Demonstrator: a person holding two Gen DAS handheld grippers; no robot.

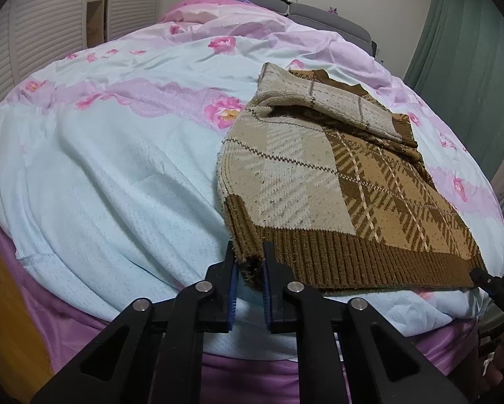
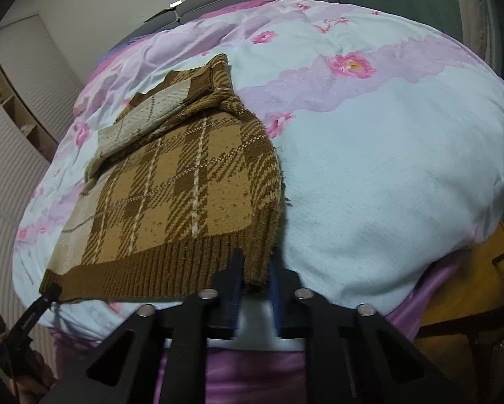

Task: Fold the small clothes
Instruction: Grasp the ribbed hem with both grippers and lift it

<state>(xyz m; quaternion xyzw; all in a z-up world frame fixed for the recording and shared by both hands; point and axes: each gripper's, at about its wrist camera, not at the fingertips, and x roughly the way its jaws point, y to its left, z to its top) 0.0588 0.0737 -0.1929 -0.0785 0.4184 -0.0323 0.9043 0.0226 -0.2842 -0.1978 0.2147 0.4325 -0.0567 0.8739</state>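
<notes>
Brown and cream plaid knitted sweater point(image 1: 336, 181), lying flat on the bed, sleeve point(image 1: 322, 101) folded across the far part, ribbed brown hem point(image 2: 157, 269) along the near edge.

A bed point(image 1: 100, 175) fills most of both views, covered by a pale blue quilt point(image 2: 386, 185) with pink flowers and lilac bands. A purple sheet point(image 1: 252, 380) shows under the quilt along the bottom edge. A brown plaid sweater point(image 1: 336, 181) lies flat on the quilt, right of centre in the left wrist view and left of centre in the right, one sleeve folded across its upper part.
</notes>
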